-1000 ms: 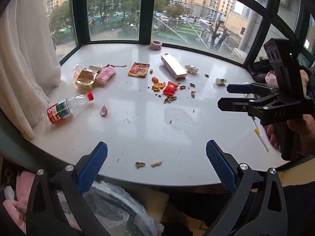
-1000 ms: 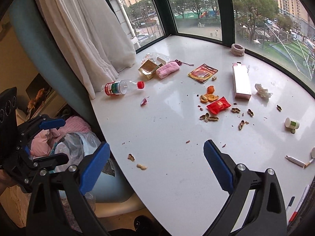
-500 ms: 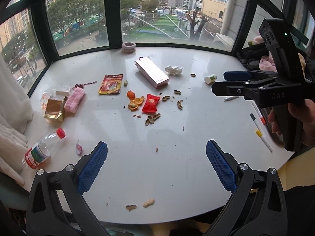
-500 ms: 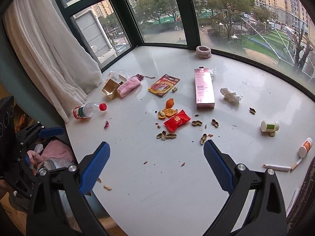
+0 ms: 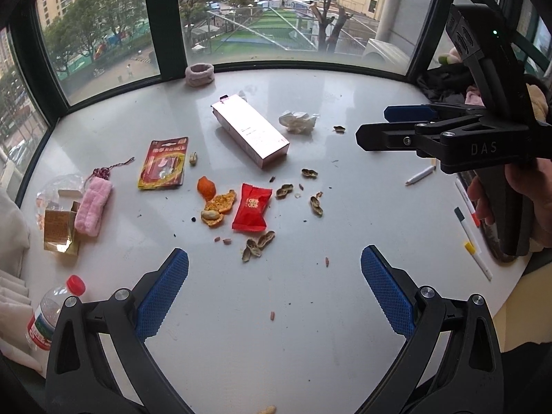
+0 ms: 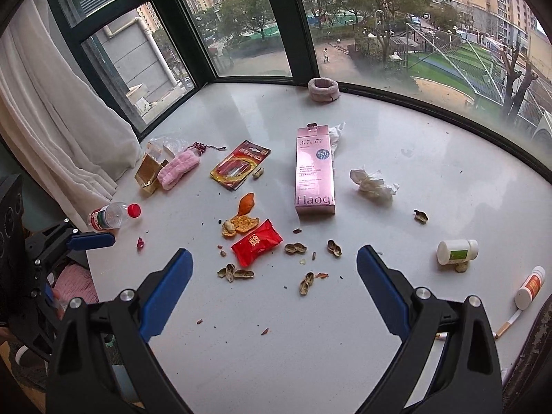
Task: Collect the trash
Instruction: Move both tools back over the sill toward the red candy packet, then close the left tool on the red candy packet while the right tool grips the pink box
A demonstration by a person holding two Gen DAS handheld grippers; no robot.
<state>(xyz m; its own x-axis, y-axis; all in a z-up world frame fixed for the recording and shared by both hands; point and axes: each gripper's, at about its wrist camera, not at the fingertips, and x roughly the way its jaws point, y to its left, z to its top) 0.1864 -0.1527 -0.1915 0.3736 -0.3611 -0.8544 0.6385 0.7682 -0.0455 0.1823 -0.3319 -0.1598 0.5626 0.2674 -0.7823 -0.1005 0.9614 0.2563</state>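
Trash lies scattered mid-table (image 5: pixel 276 345): red wrapper (image 5: pixel 251 207), orange peel (image 5: pixel 206 186), peanut shells (image 5: pixel 258 241), pink box (image 5: pixel 250 133) and crumpled tissue (image 5: pixel 297 121), all untouched. Left gripper (image 5: pixel 274 288) and right gripper (image 6: pixel 274 284) both hover above the near table edge, jaws wide apart and holding nothing. Only the right view shows the white pill bottle (image 6: pixel 457 251) and tube (image 6: pixel 529 287) at far right; only the left view shows the pens (image 5: pixel 471 238).
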